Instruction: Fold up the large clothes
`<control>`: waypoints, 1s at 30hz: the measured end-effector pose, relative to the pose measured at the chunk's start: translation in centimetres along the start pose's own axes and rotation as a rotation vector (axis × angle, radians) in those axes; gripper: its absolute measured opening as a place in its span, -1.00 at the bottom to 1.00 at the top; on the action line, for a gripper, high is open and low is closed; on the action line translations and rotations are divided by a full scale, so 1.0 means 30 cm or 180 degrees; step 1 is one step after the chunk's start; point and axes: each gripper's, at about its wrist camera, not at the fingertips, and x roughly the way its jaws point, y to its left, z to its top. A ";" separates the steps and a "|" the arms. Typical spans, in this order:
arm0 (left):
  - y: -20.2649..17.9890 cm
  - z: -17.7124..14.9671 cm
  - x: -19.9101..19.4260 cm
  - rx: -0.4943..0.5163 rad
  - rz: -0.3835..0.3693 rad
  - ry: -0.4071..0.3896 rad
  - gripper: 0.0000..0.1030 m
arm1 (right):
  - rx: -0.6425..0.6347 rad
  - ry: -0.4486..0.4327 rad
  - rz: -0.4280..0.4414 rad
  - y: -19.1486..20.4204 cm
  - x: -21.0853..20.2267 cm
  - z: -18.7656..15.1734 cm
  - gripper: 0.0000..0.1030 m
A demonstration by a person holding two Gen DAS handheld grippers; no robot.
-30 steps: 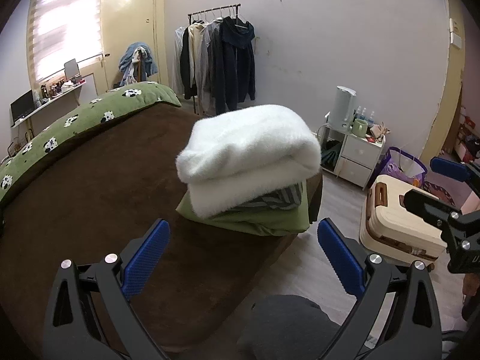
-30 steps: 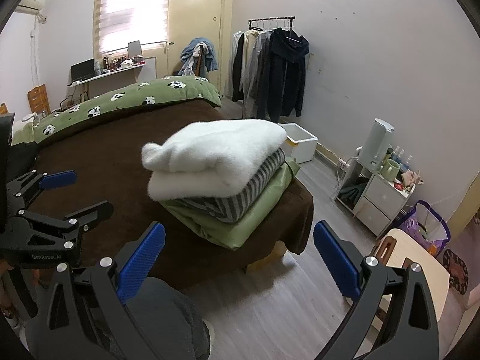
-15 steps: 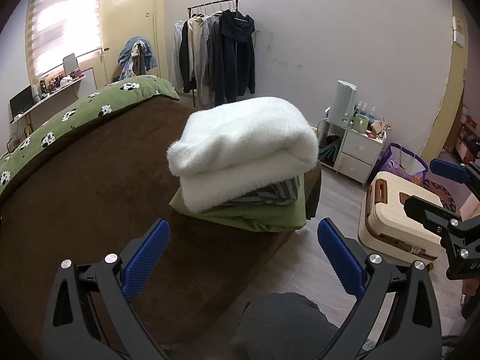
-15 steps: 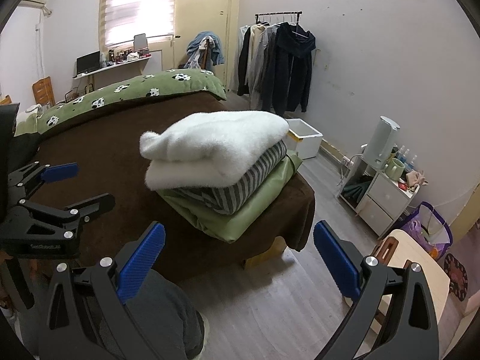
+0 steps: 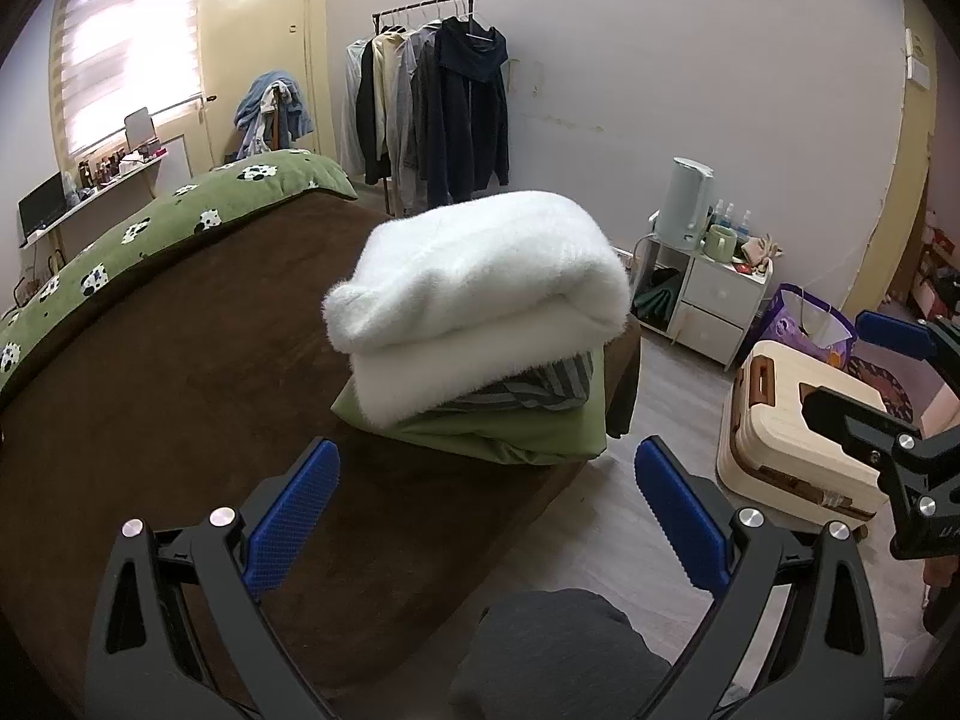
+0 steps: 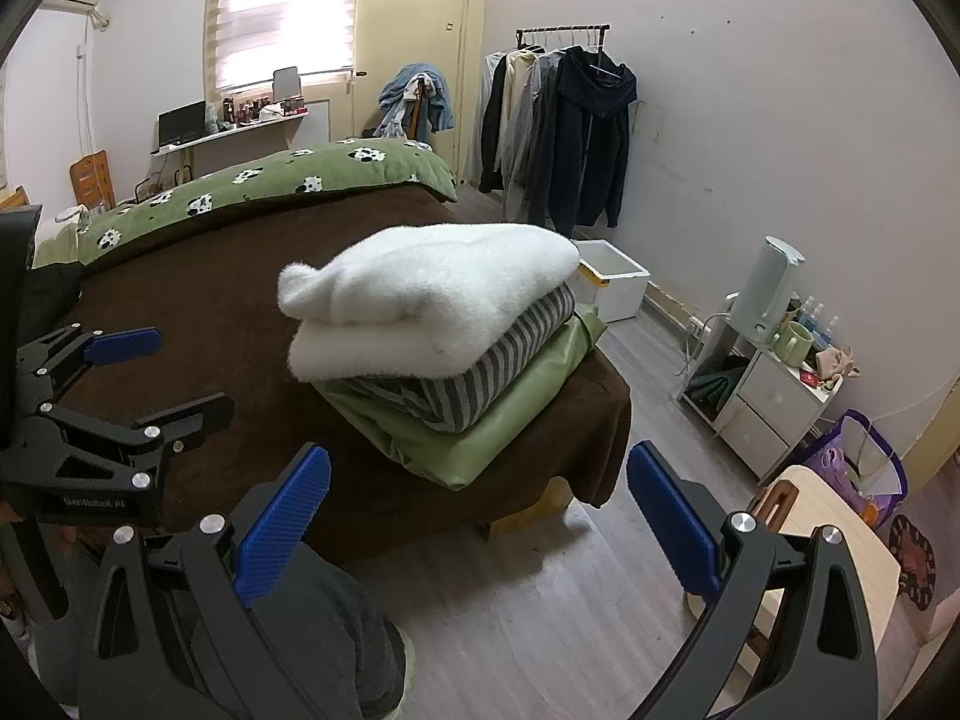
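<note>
A stack of folded clothes sits at the corner of the brown bed. A fluffy white garment lies on top, a grey striped one under it, a green one at the bottom. My left gripper is open and empty, held back from the stack over the bed's near edge; it also shows at the left of the right wrist view. My right gripper is open and empty, over the floor in front of the stack; it shows at the right edge of the left wrist view.
A green panda quilt lies on the far side of the bed. A clothes rack, a white box, a white bedside cabinet and a cream suitcase stand around. My dark-trousered knee is below the grippers.
Both grippers have drifted slightly, so the stack sits a little lower and more central in both views. Both stay open and empty. The stack has not moved.
</note>
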 end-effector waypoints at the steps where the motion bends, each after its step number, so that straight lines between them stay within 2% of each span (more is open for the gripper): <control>1: -0.002 0.000 0.001 0.0010 0.0008 0.0004 0.88 | -0.0011 0.0005 0.0002 0.000 0.004 0.002 0.88; 8: -0.020 0.004 0.004 0.0094 0.0083 0.0003 0.88 | -0.0044 0.0008 0.0022 -0.003 0.019 0.017 0.88; 30: 0.013 -0.005 0.003 -0.0059 0.0090 -0.0097 0.87 | -0.0049 0.0109 0.0039 0.010 0.068 0.009 0.88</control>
